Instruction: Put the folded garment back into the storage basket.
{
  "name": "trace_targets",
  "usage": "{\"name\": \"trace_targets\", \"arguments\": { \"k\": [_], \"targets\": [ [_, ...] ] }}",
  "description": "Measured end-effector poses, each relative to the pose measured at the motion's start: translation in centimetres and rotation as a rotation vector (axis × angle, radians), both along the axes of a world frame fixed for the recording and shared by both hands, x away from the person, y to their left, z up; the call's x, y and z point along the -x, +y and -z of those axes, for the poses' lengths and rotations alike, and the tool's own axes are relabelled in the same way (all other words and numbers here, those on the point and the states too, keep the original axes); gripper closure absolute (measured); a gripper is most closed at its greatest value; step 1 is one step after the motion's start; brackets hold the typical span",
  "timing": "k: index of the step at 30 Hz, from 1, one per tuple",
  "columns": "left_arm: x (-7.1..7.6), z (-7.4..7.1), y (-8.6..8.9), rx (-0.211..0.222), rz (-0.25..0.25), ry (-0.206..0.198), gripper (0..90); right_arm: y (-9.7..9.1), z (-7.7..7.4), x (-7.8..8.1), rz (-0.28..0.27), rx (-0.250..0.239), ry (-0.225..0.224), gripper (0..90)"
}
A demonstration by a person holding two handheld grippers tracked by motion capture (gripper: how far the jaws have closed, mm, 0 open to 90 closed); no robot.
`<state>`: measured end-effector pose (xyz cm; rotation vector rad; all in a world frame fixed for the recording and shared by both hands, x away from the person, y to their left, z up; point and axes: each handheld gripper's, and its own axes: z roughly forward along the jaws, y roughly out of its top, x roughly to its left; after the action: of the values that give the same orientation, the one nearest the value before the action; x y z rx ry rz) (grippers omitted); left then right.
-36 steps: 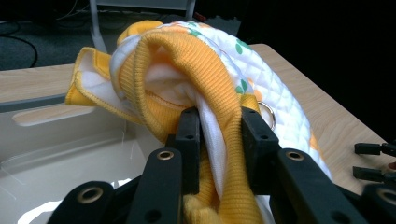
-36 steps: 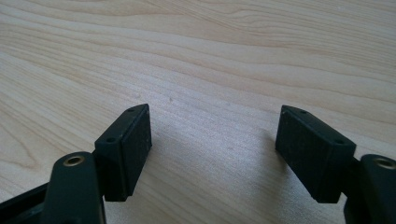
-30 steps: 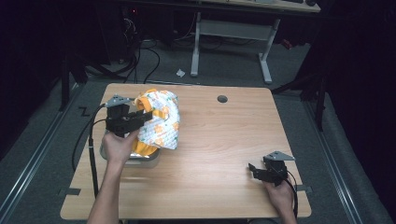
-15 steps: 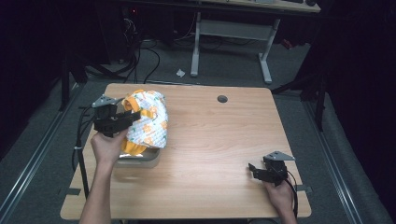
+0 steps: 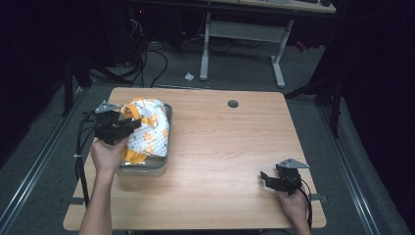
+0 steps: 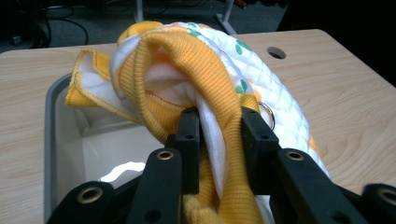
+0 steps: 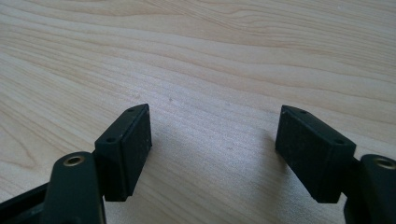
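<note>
My left claw is clamped on the orange-and-white cloth, bunched over the grey tray near the desk's left edge. My right claw rests apart near the desk's front right corner.

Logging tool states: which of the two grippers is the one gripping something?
The left gripper, clamped on the orange-and-white cloth above the grey tray. The right gripper rests open on the bare table.

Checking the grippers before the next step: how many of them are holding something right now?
1. The left gripper is clamped on the orange and white cloth over the tray; the right gripper rests open on the table.
</note>
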<state>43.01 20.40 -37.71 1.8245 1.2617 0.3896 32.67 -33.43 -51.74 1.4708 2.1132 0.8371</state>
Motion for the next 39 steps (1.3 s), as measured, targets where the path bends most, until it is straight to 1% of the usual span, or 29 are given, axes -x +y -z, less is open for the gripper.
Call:
{"name": "trace_targets", "arguments": {
  "k": [4, 8, 11, 17, 20, 29, 31, 33, 34, 35, 36, 39],
  "targets": [
    [-0.3, 0.6, 0.0, -0.015, -0.007, 0.014, 71.6, 0.0, 0.0, 0.0, 0.0, 0.0, 0.0, 27.2],
    [-1.1, 1.6, -0.2, -0.045, -0.008, 0.034, 71.3, 0.0, 0.0, 0.0, 0.001, -0.001, 0.0, 27.2],
    [-1.5, 2.4, -0.1, -0.042, -0.013, 0.05, 70.9, 0.0, 0.0, 0.0, 0.001, -0.001, 0.0, 27.2],
    [-1.7, 3.5, -0.2, -0.082, -0.022, 0.071, 70.6, 0.0, 0.0, 0.0, 0.001, -0.001, 0.001, 27.2],
    [-1.9, 4.0, -0.2, -0.084, -0.025, 0.083, 70.5, 0.0, 0.0, 0.0, 0.001, -0.001, 0.0, 27.2],
    [-2.7, 5.2, -1.1, -0.103, -0.006, 0.118, 70.6, 0.0, 0.0, 0.0, 0.001, -0.001, 0.001, 27.2],
    [-2.9, 5.5, -1.4, -0.118, -0.012, 0.122, 70.2, 0.0, 0.0, 0.0, 0.0, 0.0, 0.0, 27.2],
    [-3.2, 5.8, -1.4, -0.121, -0.021, 0.138, 66.9, 0.0, 0.0, 0.0, 0.001, -0.001, 0.001, 27.2],
    [-3.3, 5.9, -1.4, -0.111, -0.029, 0.145, 64.8, 0.0, 0.0, 0.0, 0.0, -0.001, 0.0, 27.2],
    [-3.3, 5.9, -1.3, -0.094, -0.032, 0.146, 64.6, 0.0, 0.0, 0.0, 0.001, -0.001, 0.001, 27.2],
    [-3.3, 5.9, -1.2, -0.089, -0.036, 0.147, 63.0, 0.0, 0.0, 0.0, 0.001, -0.001, 0.001, 27.1],
    [-3.3, 5.9, -1.2, -0.104, -0.046, 0.154, 58.0, 0.0, 0.0, 0.0, 0.001, -0.001, 0.001, 27.2]
  ]
}}
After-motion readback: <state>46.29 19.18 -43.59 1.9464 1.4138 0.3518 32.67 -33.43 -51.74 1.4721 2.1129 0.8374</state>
